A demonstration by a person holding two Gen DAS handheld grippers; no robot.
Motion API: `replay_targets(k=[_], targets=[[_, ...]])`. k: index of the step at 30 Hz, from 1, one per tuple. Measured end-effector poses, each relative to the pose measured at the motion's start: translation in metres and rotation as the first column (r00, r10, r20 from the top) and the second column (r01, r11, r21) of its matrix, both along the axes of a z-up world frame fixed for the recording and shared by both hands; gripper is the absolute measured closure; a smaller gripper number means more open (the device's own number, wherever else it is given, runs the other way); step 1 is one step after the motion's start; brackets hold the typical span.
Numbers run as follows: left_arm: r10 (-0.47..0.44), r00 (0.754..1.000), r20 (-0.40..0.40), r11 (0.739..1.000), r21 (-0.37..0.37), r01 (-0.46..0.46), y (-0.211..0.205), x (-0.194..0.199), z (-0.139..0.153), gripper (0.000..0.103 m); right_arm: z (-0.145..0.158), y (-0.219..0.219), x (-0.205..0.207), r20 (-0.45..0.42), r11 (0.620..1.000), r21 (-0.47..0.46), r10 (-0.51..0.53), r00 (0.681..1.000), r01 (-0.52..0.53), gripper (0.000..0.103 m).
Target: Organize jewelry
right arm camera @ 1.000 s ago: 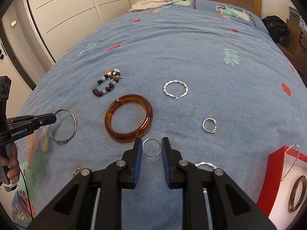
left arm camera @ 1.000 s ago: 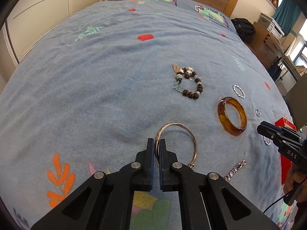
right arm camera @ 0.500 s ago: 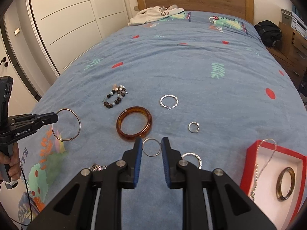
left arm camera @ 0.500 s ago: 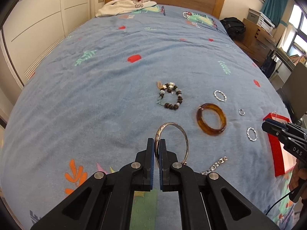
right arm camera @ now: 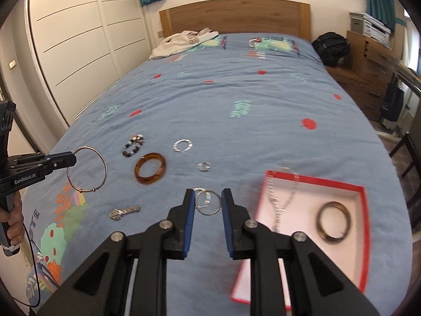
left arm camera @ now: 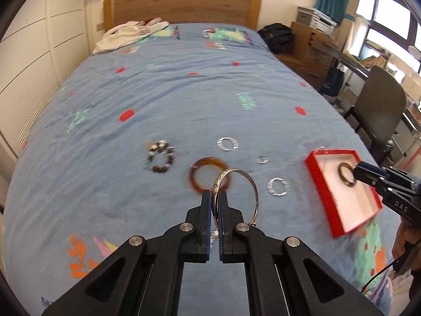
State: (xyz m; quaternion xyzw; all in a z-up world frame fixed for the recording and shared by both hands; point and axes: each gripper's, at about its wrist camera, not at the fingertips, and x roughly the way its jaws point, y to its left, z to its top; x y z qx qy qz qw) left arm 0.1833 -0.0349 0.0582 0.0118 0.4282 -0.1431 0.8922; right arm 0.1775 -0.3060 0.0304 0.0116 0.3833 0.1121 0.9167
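My left gripper (left arm camera: 215, 194) is shut on a thin silver bangle (left arm camera: 252, 187) and holds it above the blue bedspread; it also shows in the right wrist view (right arm camera: 88, 169). My right gripper (right arm camera: 208, 197) is shut on a small silver ring (right arm camera: 208, 202), lifted off the bed. A red jewelry box (right arm camera: 363, 226) lies to its right, holding a dark bangle (right arm camera: 333, 223) and a silver chain (right arm camera: 281, 200). An amber bangle (right arm camera: 150, 168), a beaded bracelet (right arm camera: 134, 146), a twisted silver hoop (right arm camera: 182, 146) and a small open ring (right arm camera: 204, 166) lie on the bed.
A silver chain bracelet (right arm camera: 123, 212) lies at the near left. A white garment (right arm camera: 184, 42) lies by the wooden headboard (right arm camera: 234, 18). A chair (left arm camera: 379, 110) and drawers (left arm camera: 313, 44) stand right of the bed, white wardrobes (right arm camera: 79, 39) to the left.
Both grippers have risen higher above the bed with their rings held. The left one has swung right toward the red box, which now shows more fully in both views.
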Motion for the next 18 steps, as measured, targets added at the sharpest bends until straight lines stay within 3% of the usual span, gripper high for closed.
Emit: replay_targets(k=[9, 18], targets=[[-0.169, 0.985, 0.016, 0.984, -0.049, 0.17, -0.108, 0.0, 0.014, 0.099, 0.01, -0.082, -0.024, 0.005, 0.993, -0.027, -0.111, 0.994, 0.111, 0.084], [-0.313, 0.949, -0.018, 0.948, -0.054, 0.312, -0.207, 0.005, 0.0, 0.099, -0.006, -0.146, -0.013, -0.02, 0.988, -0.037, -0.148, 0.989, 0.147, 0.084]])
